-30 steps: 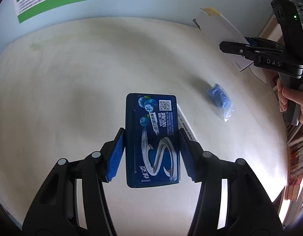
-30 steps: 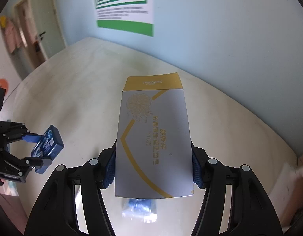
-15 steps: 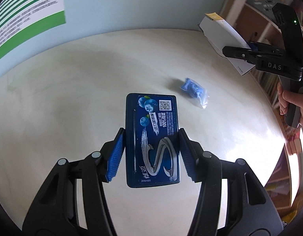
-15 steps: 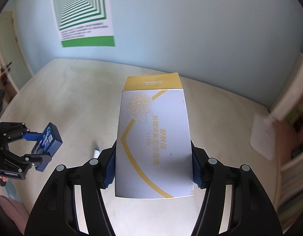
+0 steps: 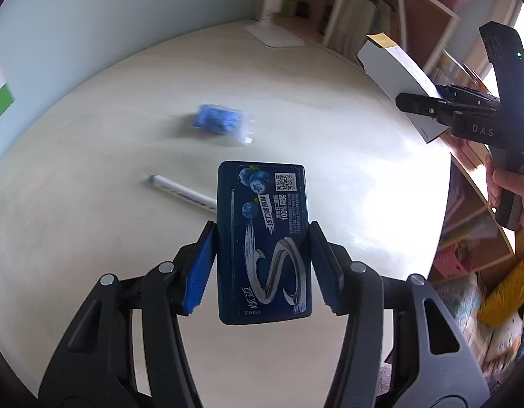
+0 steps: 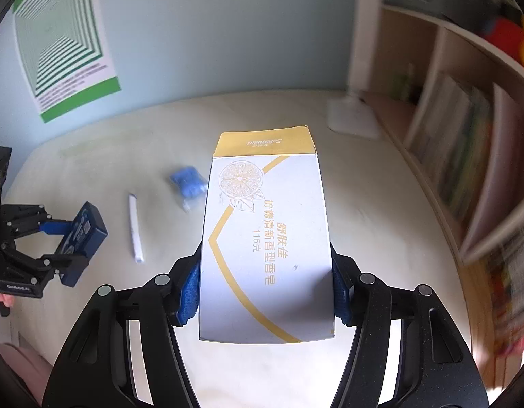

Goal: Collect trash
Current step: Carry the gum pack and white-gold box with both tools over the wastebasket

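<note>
At the left, your left hand-held gripper (image 5: 262, 258) was partly closed, its blue pads (image 5: 198, 268) pressed on the long edges of a dark blue gum pack (image 5: 263, 241), which it held clear above the desk (image 5: 91, 136). The right wrist view showed the same thing from the side: the pack (image 6: 81, 234) was clamped in that gripper (image 6: 63, 243), off the surface at the left edge.

Just right of it, two items lay loose on the desk: a white pen (image 6: 135, 229), then a small blue packet (image 6: 188, 182) in clear wrap a little farther back. From the left wrist, the pen (image 5: 182, 192) ran partly behind the held pack and the packet (image 5: 217, 124) sat beyond it; both were apart from either gripper.

Further right, your right hand-held gripper (image 6: 265, 289) was about half open and closed on a grey and yellow soap box (image 6: 267, 238), lifted off the desk. A white lamp base (image 6: 353, 119) stood at the far right by the shelves (image 6: 466, 136).

So I would judge you partway through: two pieces were picked up but not yet dropped anywhere, and no bin was in view. The pen and packet were left, though whether the pen counted as trash I could not tell.
</note>
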Motion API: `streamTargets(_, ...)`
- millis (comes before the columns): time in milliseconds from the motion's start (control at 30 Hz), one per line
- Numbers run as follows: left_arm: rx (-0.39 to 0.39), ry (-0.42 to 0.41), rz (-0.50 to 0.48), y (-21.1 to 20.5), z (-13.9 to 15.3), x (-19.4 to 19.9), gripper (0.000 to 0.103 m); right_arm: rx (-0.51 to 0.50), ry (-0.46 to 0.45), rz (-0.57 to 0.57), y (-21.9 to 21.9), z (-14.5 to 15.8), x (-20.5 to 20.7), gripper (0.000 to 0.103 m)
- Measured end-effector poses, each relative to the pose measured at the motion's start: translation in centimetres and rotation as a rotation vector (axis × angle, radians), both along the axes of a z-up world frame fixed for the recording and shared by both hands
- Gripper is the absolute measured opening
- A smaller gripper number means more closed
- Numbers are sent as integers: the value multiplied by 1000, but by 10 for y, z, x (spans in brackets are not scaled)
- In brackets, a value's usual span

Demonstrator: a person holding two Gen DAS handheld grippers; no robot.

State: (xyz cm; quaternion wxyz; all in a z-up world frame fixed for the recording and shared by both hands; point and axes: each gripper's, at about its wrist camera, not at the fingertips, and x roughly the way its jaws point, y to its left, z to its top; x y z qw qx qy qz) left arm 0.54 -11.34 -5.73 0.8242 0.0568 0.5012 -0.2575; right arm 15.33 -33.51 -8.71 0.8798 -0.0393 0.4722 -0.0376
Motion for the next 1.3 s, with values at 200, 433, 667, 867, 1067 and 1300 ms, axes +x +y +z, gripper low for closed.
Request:
streamTargets(200, 15, 34, -139, -49, -8, -22, 51, 22, 13, -147, -32, -4, -71, 61)
streamTargets(433, 48, 39, -308, -121, -14, -65, 51, 42, -43, -269, -56, 3, -151, 61)
streamTargets(667, 70, 23, -508, -191, -13, -123, 51, 59, -65, -436, -84, 6, -257, 61)
streamTargets(867, 82, 23, -657, -239, -23, -171, 51, 73, -62, -571, -93, -5, -345, 61)
streamTargets(1067, 111, 40, -795, -271, -42, -215, 51, 115, -36, -691, -85, -31, -416, 61)
streamTargets(1300, 160, 65, -922, -293, -68, -253, 51, 183, -17, -821, -72, -65, -469, 61)
